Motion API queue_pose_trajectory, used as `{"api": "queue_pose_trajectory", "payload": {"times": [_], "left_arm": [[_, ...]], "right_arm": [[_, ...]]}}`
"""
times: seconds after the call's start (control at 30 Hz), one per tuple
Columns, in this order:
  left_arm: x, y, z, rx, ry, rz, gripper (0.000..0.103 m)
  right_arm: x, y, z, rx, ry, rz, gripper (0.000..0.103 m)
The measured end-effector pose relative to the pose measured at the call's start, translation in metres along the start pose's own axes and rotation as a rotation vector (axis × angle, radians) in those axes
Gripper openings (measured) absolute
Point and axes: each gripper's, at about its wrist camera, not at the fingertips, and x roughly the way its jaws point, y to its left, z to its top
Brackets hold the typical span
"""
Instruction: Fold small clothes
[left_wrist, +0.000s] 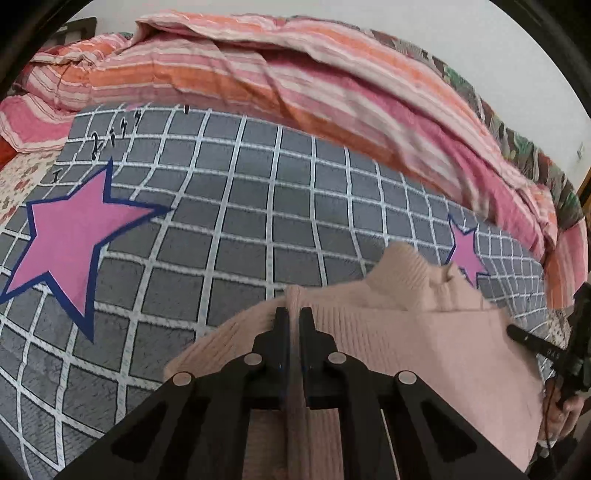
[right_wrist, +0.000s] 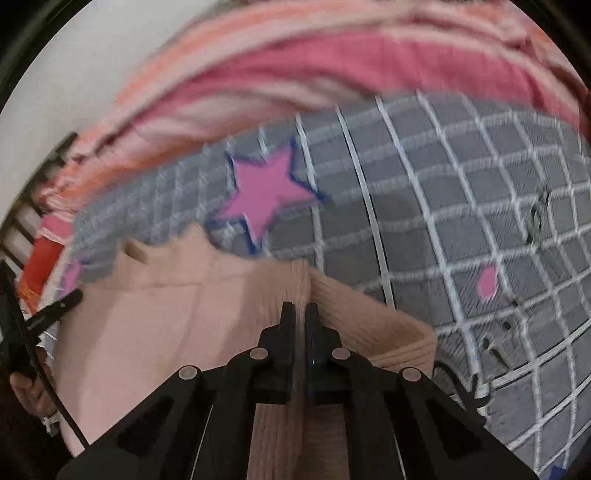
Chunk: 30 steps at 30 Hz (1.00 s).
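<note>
Left wrist view: left gripper (left_wrist: 294, 314) has its jaws nearly closed, pinching a ridge of the pale pink ribbed knit sweater (left_wrist: 406, 332). The sweater lies at 6 o'clock on the grey fleece blanket w/ white grid lines (left_wrist: 240, 221) covering the bed. Right wrist view shows the right gripper (right_wrist: 300, 310) likewise clamped on a raised fold of the same sweater (right_wrist: 166, 332), collar at 10 o'clock. Step looks like mid-fold, both sides lifted. Next move prob. needs both edges carried across evenly and laid flat, no bunching. Nearby: big pink star w/ blue outline (left_wrist: 79, 236) at 9 o'clock, striped pink-orange quilt (left_wrist: 258, 74) heaped at 12. Neither blocks the fold; right view is blurred.
</note>
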Motion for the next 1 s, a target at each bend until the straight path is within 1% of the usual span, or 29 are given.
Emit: {"api": "queue_pose_trajectory", "payload": {"times": [0.03,0.07,0.1,0.17,0.2,0.23,0.27,0.3,0.37,0.4,0.47,0.5,0.53,0.6,0.63,0.67,0.73,0.77,0.87,0.93,1.0], "left_arm": [[-0.002,0.000,0.000,-0.001,0.001,-0.004,0.010],[-0.006,0.000,0.000,-0.007,0.006,-0.011,0.012],[-0.009,0.001,0.000,-0.016,0.014,-0.013,0.014],[-0.017,0.003,0.001,-0.040,0.020,-0.024,0.018],[-0.022,0.004,0.002,-0.053,0.012,-0.026,0.022],[-0.026,0.005,0.004,-0.064,-0.004,-0.027,0.026],[-0.033,0.005,0.006,-0.077,-0.028,-0.023,0.035],[-0.037,0.006,0.010,-0.085,-0.045,-0.014,0.041],[-0.046,0.003,0.016,-0.088,-0.096,0.020,0.041],[-0.048,0.002,0.019,-0.089,-0.111,0.033,0.042],[-0.048,0.000,0.025,-0.103,-0.130,0.057,0.042],[-0.047,0.000,0.026,-0.117,-0.134,0.048,0.042],[-0.046,0.001,0.026,-0.121,-0.133,0.027,0.042],[-0.043,0.001,0.023,-0.080,-0.130,0.010,0.042],[-0.042,0.001,0.021,-0.057,-0.133,0.022,0.042],[-0.043,0.004,0.016,-0.032,-0.143,0.050,0.042],[-0.043,0.009,0.013,-0.027,-0.152,0.072,0.042],[-0.042,0.015,0.014,-0.052,-0.149,0.056,0.042],[-0.045,0.033,0.012,-0.137,-0.144,-0.036,0.042],[-0.050,0.040,0.012,-0.157,-0.152,-0.062,0.042],[-0.054,0.043,0.010,-0.169,-0.176,-0.059,0.042]], "right_arm": [[-0.003,0.002,0.002,-0.009,-0.004,-0.007,0.007],[-0.007,0.003,0.003,-0.016,-0.008,-0.010,0.015],[-0.012,0.005,0.004,-0.018,-0.021,-0.020,0.019],[-0.022,0.011,0.005,-0.024,-0.052,-0.053,0.020],[-0.031,0.022,0.006,-0.041,-0.073,-0.061,0.020],[-0.039,0.032,0.006,-0.057,-0.088,-0.054,0.021],[-0.045,0.042,0.006,-0.072,-0.098,-0.052,0.025],[-0.052,0.060,0.005,-0.101,-0.107,-0.058,0.029],[-0.056,0.082,0.002,-0.128,-0.118,-0.041,0.042],[-0.055,0.096,-0.002,-0.132,-0.110,-0.015,0.044],[-0.044,0.117,-0.013,-0.134,-0.068,0.021,0.045],[-0.033,0.128,-0.022,-0.134,-0.048,0.042,0.045],[-0.024,0.134,-0.027,-0.141,-0.027,0.038,0.045],[-0.003,0.145,-0.035,-0.161,0.031,0.001,0.045],[0.005,0.149,-0.035,-0.173,0.031,-0.030,0.045],[0.010,0.153,-0.034,-0.180,0.026,-0.053,0.045],[0.018,0.156,-0.026,-0.189,0.045,-0.083,0.045],[0.022,0.157,-0.022,-0.187,0.055,-0.096,0.045],[0.034,0.156,-0.008,-0.172,0.075,-0.120,0.046],[0.039,0.156,-0.001,-0.162,0.077,-0.131,0.046],[0.042,0.156,0.004,-0.152,0.077,-0.143,0.046]]}}
